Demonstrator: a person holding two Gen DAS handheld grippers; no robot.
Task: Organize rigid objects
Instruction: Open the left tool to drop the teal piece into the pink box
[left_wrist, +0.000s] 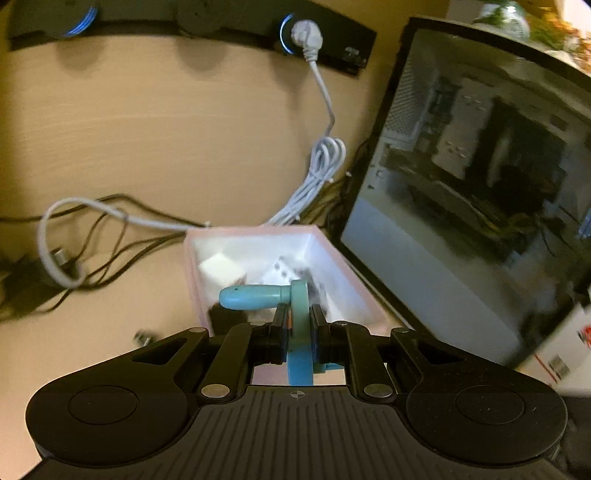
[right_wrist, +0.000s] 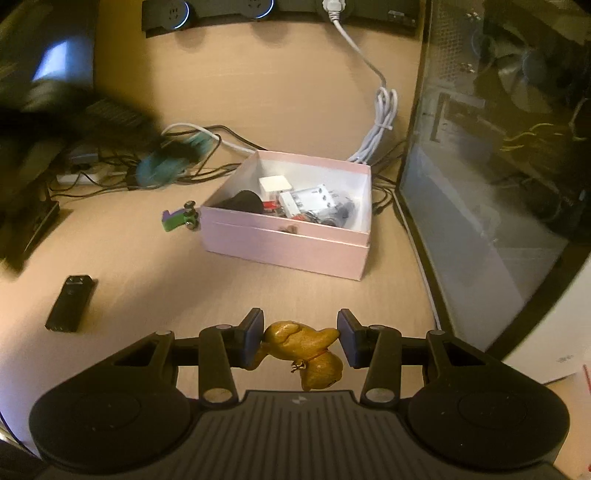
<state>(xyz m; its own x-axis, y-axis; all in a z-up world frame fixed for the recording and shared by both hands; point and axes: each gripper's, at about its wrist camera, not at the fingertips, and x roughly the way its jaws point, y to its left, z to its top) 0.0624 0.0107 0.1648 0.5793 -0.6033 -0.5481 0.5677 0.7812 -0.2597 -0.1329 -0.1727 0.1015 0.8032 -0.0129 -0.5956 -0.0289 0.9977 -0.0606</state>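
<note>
Carrying a teal plastic tool, the left claw is clamped tight on it above the pink box, ready to drop. Right claw pinches a golden figurine, box at 12 o'clock on the counter.

Your left gripper appears in the right wrist view only as a dark motion smear. Contents of the pink box blur beyond identification in the left wrist view. The frame's top edge crops the power strip.
</note>
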